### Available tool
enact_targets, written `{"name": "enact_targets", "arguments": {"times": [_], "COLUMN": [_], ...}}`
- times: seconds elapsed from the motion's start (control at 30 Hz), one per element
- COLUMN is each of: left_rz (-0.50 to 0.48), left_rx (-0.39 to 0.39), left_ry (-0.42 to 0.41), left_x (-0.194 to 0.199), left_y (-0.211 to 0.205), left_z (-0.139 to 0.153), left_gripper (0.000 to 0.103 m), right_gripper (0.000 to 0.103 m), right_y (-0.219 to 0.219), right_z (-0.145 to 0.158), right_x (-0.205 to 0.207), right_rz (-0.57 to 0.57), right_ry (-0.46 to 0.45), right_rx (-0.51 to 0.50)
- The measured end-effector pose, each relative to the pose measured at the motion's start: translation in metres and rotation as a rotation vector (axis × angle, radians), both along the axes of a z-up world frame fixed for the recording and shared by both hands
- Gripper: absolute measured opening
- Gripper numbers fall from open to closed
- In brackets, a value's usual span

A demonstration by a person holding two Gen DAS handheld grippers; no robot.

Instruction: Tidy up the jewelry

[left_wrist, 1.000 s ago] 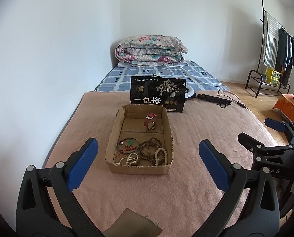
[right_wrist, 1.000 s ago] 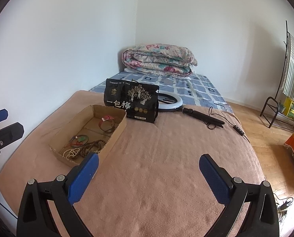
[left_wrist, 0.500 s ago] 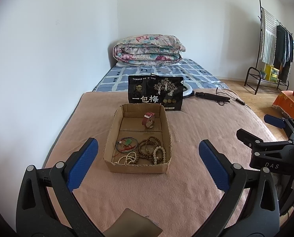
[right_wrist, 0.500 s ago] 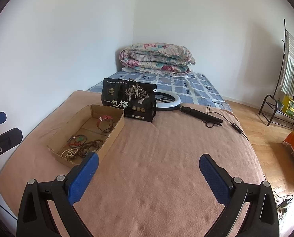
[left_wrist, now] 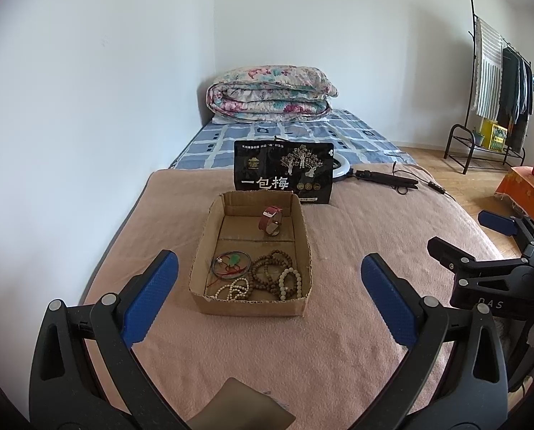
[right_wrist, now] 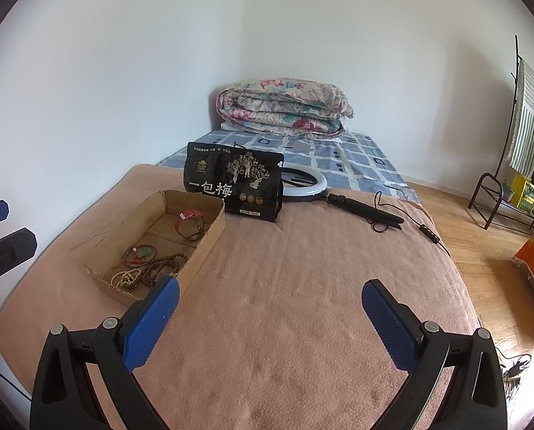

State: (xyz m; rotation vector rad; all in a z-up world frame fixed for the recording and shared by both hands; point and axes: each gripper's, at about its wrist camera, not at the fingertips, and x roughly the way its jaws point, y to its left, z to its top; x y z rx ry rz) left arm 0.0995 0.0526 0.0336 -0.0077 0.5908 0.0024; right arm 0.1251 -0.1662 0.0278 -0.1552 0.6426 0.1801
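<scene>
A shallow cardboard tray [left_wrist: 304,233] lies on the pink blanket. In it are a red-strapped watch [left_wrist: 271,219], a thin bangle with red and green charms [left_wrist: 231,263], brown bead bracelets [left_wrist: 268,274] and white bead strands [left_wrist: 290,283]. My left gripper [left_wrist: 268,299] is open and empty, just short of the tray's near wall. My right gripper [right_wrist: 270,317] is open and empty over bare blanket, right of the tray [right_wrist: 209,231]; it also shows in the left wrist view [left_wrist: 489,247].
A black snack bag [left_wrist: 283,175] stands behind the tray. A ring light with handle and cable [right_wrist: 342,199] lies beyond it. A folded floral quilt [left_wrist: 270,95] sits at the bed's head. A clothes rack [left_wrist: 500,86] and wooden floor are to the right.
Both grippers have risen and pulled back slightly, so the tray sits a little lower and farther in both views. Both stay open.
</scene>
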Motion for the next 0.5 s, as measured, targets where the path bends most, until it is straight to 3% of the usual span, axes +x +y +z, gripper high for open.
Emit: {"name": "enact_targets", "arguments": {"times": [0.5], "left_rz": [-0.002], "left_rx": [0.001], "left_ry": [0.001], "left_x": [-0.0006], "left_y": [-0.0010], "left_z": [-0.0006], "left_gripper": [0.103], "right_gripper": [0.103], "right_y": [0.0008], "right_z": [-0.0007], "right_x": [-0.0001], "right_rz": [-0.001], "right_ry": [0.003], "right_rx": [0.001]}}
